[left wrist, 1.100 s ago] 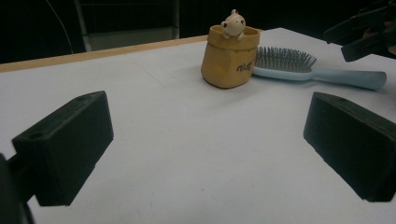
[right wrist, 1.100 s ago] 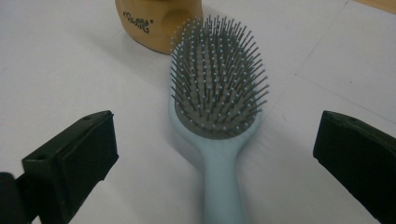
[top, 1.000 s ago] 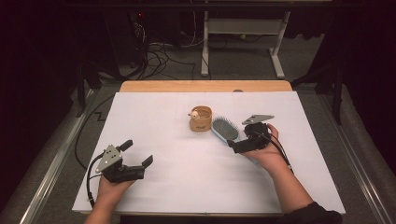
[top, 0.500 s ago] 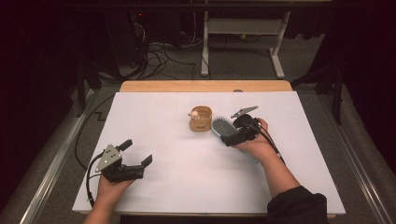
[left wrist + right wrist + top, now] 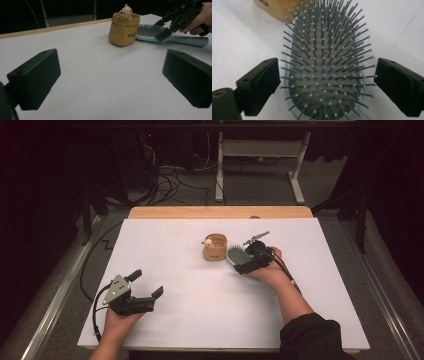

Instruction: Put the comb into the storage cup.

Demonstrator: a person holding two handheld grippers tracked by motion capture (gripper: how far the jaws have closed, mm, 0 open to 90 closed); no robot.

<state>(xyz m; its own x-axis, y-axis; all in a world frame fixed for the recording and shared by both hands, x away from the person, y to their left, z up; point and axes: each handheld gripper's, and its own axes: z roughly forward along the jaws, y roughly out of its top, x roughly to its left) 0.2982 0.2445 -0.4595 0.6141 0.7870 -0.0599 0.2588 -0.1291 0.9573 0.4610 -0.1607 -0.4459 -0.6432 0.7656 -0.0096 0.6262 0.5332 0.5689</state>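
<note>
**Bright table, dark room**

Light falls from above onto the white table [image 5: 200, 320], which glows evenly while the floor and room behind sink into near black. Shadows under the hands are soft and short. The high view is slightly grainy. In the left gripper view the near jaws are blurred; in the right gripper view the hairbrush [image 5: 324, 75] bristles are sharp, without glare.

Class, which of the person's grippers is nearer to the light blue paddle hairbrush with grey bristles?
Right. The right gripper straddles the light blue paddle hairbrush, open fingers either side. The left gripper sits far off, near the table's front edge.
</note>
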